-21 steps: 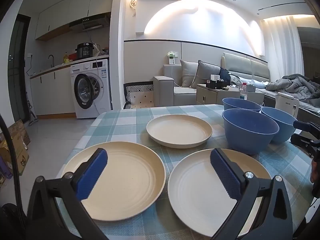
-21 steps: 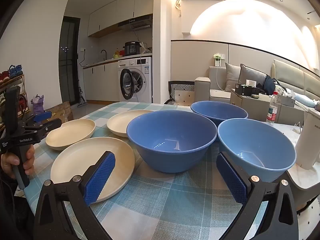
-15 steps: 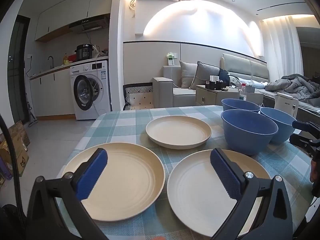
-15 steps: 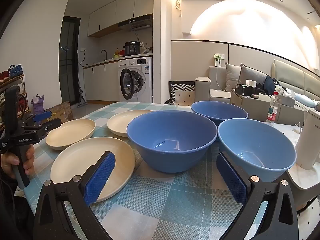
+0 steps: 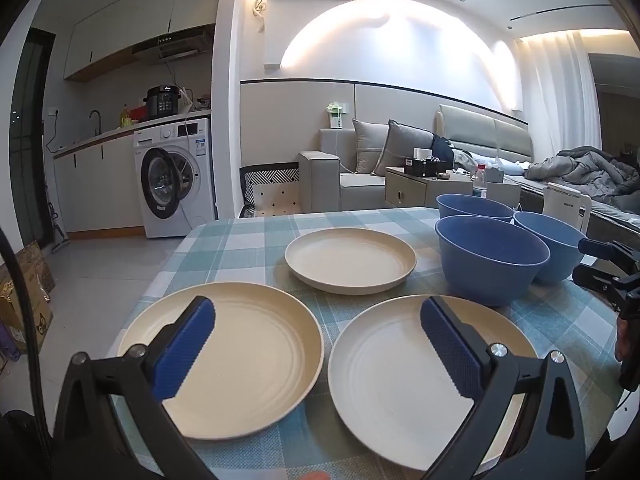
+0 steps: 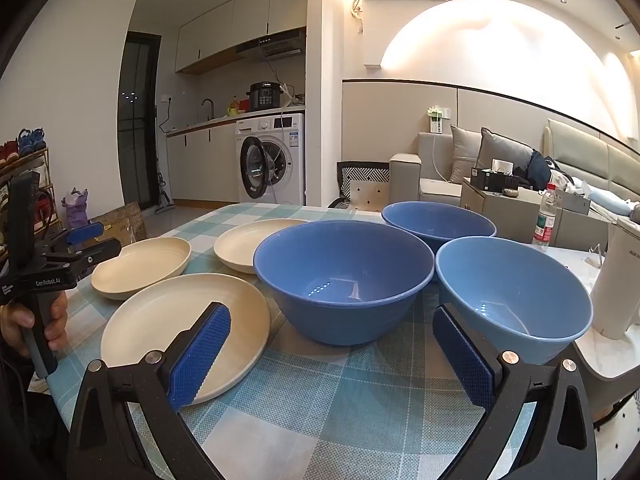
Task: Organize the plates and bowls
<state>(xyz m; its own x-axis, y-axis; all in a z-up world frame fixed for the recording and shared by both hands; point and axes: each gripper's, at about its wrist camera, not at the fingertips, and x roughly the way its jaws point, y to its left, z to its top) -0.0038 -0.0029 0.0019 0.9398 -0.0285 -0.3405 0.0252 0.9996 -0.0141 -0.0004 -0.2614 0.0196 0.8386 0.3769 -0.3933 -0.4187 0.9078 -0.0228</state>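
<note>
Nothing is stacked yet: three cream plates (image 5: 224, 364) lie apart across the lower half of the left wrist view, and three blue bowls (image 6: 344, 276) cluster at the centre and right of the right wrist view. Start with one plate; come in low so one pad slips under its rim, then clamp it before lifting. Your left gripper (image 5: 316, 348) and right gripper (image 6: 332, 356) both gape wide, holding and touching nothing.

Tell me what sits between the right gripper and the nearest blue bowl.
Only bare checked tablecloth separates the right gripper from the nearest blue bowl, as the right wrist view shows.
</note>
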